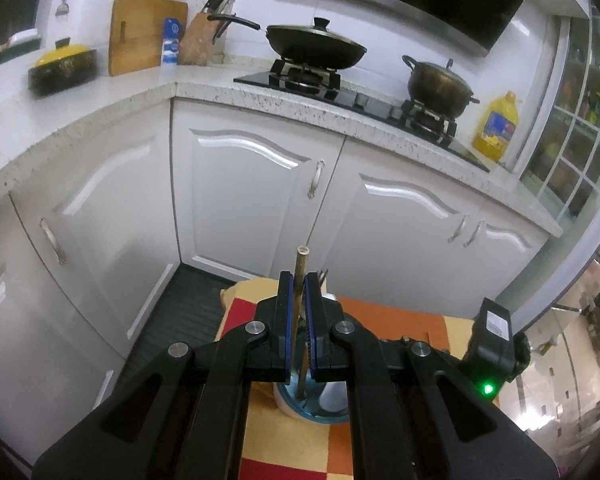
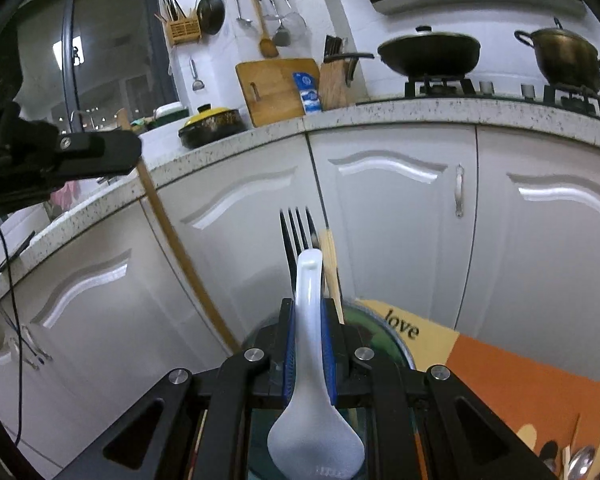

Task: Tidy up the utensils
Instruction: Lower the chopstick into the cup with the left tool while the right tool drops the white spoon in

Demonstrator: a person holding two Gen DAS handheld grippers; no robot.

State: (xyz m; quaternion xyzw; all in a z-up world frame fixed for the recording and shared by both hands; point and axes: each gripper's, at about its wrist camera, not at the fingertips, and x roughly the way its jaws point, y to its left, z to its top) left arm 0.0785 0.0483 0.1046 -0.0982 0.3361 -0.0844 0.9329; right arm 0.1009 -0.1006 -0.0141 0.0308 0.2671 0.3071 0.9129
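My left gripper (image 1: pixel 299 280) is shut on a wooden chopstick (image 1: pixel 301 268), held upright with its lower end inside a blue-rimmed utensil cup (image 1: pixel 320 414) on the patterned tablecloth. My right gripper (image 2: pixel 309 312) is shut on a white ceramic spoon (image 2: pixel 310 360), bowl toward the camera, over the same cup (image 2: pixel 400 354). A black fork (image 2: pixel 297 236) and a pale chopstick (image 2: pixel 331 268) stand in the cup behind the spoon. The left gripper (image 2: pixel 100 152) and its long chopstick (image 2: pixel 180 248) also show at the left of the right wrist view.
The tablecloth (image 2: pixel 520 392) is orange, yellow and red; a metal spoon (image 2: pixel 580 462) lies at its right edge. White cabinets (image 1: pixel 252 184) and a speckled counter (image 1: pixel 100 104) stand ahead, with a wok (image 1: pixel 316 42), a pot (image 1: pixel 440 84) and an oil bottle (image 1: pixel 496 126).
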